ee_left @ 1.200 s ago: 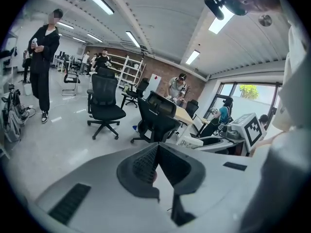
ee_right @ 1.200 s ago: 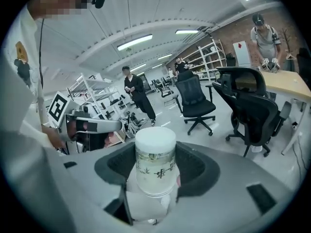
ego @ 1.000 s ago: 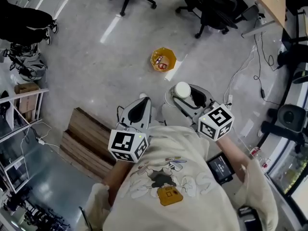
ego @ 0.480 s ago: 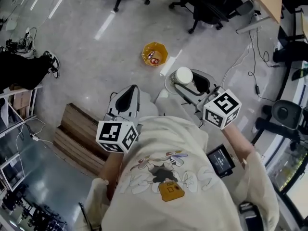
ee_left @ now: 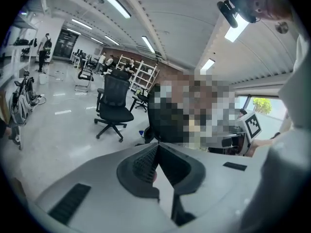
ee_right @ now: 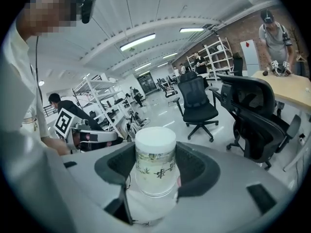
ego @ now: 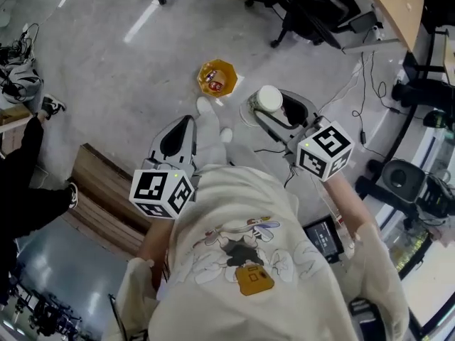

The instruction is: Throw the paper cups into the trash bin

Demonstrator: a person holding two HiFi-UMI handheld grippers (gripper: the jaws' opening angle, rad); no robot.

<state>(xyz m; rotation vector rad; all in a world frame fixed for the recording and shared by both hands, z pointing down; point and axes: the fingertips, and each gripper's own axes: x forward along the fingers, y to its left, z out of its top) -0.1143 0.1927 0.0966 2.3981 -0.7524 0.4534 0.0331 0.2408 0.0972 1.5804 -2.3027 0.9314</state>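
Stepping forward brings the yellow octagonal trash bin (ego: 217,77) nearer, yet the right gripper (ego: 276,111), clamped on the white printed paper cup (ego: 270,99), hangs beside it, so releasing now likely misses; the left gripper (ego: 183,128) is closed, empty.

Bare floor (ego: 128,84) around trash bin (ego: 217,78)

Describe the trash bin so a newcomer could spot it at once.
On the grey floor, between the black office chairs and the person's feet, stands the trash bin. It is the only yellow, many-sided open container there, with red scraps inside.
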